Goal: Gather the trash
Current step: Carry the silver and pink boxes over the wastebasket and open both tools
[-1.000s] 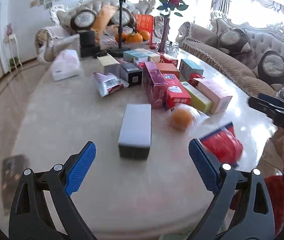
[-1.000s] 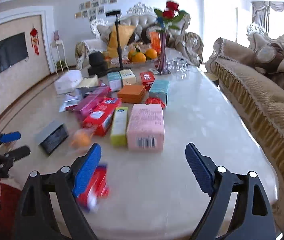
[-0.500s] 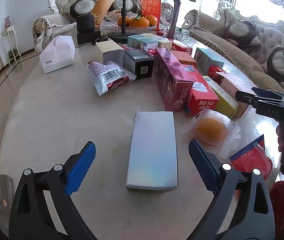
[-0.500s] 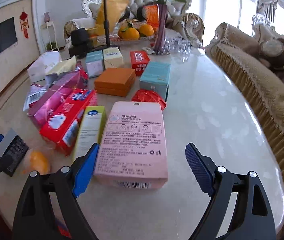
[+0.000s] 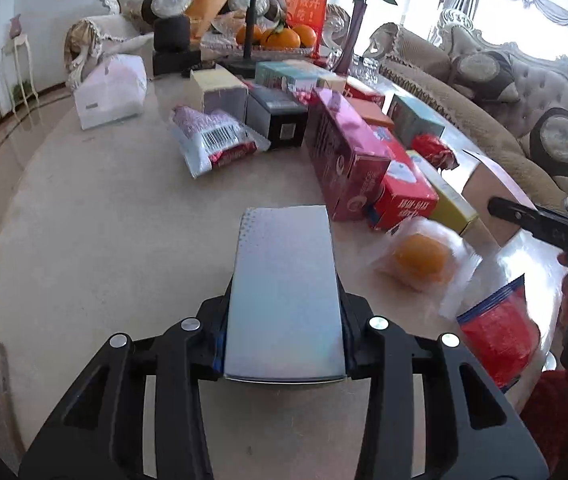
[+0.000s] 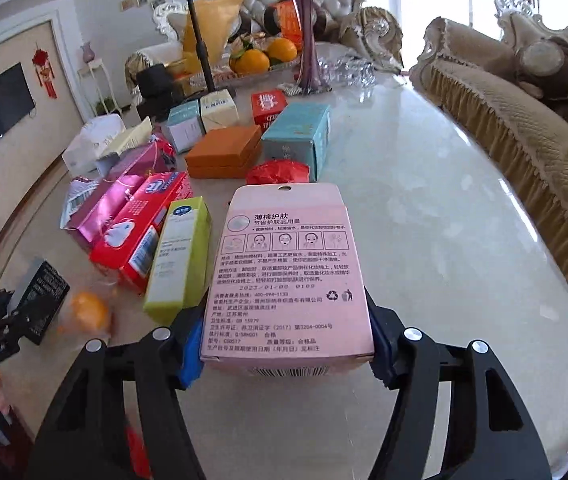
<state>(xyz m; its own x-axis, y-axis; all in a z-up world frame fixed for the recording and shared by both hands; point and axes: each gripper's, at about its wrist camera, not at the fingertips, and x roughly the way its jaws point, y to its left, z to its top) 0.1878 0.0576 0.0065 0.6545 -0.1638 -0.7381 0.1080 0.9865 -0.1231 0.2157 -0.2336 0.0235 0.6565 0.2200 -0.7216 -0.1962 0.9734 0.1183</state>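
My left gripper (image 5: 283,344) is shut on the near end of a silver-grey box (image 5: 284,280) that lies on the marble table (image 5: 103,240). My right gripper (image 6: 287,350) is shut on the near end of a pink box (image 6: 290,264) with printed text. The grey box also shows at the left of the right wrist view (image 6: 41,300), and the right gripper's finger (image 5: 540,224) shows at the right of the left wrist view. Other trash lies around: a wrapped orange item (image 5: 420,260), a red packet (image 5: 500,340), a silver snack bag (image 5: 211,144).
Several boxes crowd the table middle: a magenta box (image 5: 344,152), a red box (image 6: 139,228), a green box (image 6: 179,256), an orange box (image 6: 223,152), a teal box (image 6: 298,134). A vase (image 6: 312,40), fruit tray (image 6: 263,56) and tripod (image 6: 199,40) stand behind. Sofas (image 6: 524,120) flank the right.
Both grippers moved forward and closed: the left onto the silver-grey box, the right onto the pink box. Both were open half a second ago.
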